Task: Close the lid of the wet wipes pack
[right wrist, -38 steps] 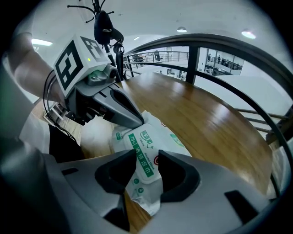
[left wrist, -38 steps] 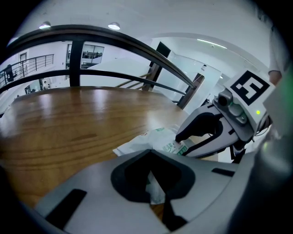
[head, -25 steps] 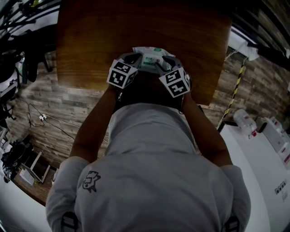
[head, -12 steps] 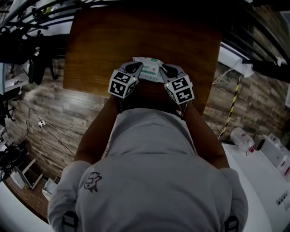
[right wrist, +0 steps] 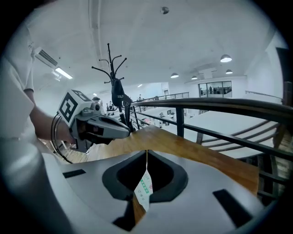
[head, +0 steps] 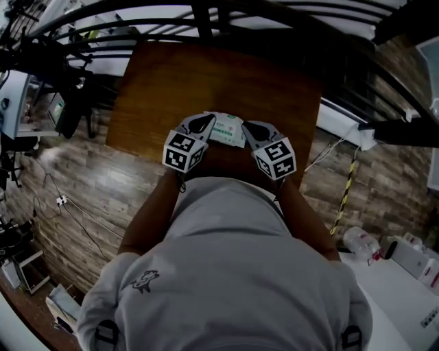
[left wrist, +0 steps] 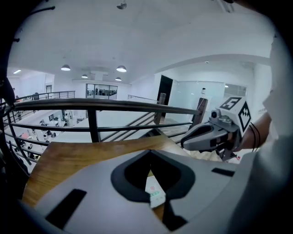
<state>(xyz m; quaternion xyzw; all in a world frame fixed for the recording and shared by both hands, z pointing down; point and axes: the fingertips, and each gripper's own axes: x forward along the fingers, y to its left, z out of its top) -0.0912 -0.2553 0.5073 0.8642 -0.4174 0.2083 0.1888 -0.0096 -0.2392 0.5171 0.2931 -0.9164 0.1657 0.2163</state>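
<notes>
The wet wipes pack, white with a green label, lies on the wooden table. Its lid is too small to make out. My left gripper hovers at the pack's left end and my right gripper at its right end, both lifted off the table. In the left gripper view the jaws meet at their tips, and a strip of the pack shows below, beyond them. The right gripper's jaws are also shut, with the pack seen beyond. Neither gripper holds anything.
A dark metal railing runs along the table's far edge. The floor around the table is wood plank. A coat stand stands past the table's left side. A white counter with small items sits at my right.
Both grippers have risen off the table and away from the pack, staying on either side of it. The head view has tilted so more of the railing shows.
</notes>
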